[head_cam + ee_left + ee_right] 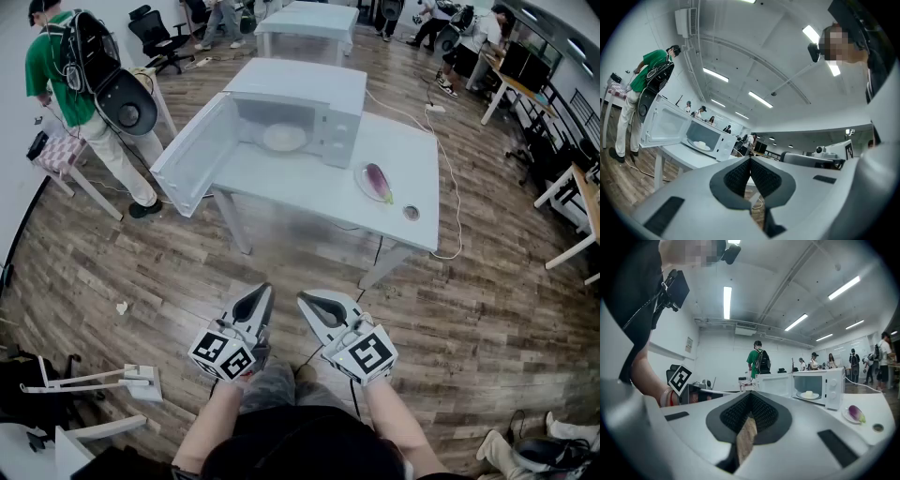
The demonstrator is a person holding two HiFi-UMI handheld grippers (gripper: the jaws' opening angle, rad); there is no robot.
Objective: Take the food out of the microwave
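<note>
Nothing has been reached for yet. The left gripper (pixel 265 292) and the right gripper (pixel 305 300) sit at lower centre, both with jaws pressed together and empty, well apart from the white table (pixel 412 216). The food (pixel 284 138) sits inside the microwave (pixel 314 98) at upper centre, its door (pixel 192 159) swung open. Next, I judge, one gripper must spread and go in. The floor (pixel 112 262) is wood, and other people (pixel 70 84) work nearby.

Both the left gripper (pixel 263 292) and the right gripper (pixel 304 300) are pale grey wedges with dark ribbed pads on the fingers (pixel 738 177); each carries a cube (pixel 225 354) of black-and-white square markers. The person wears a black top (pixel 300 455) and grey trousers (pixel 272 382) at lower centre
</note>
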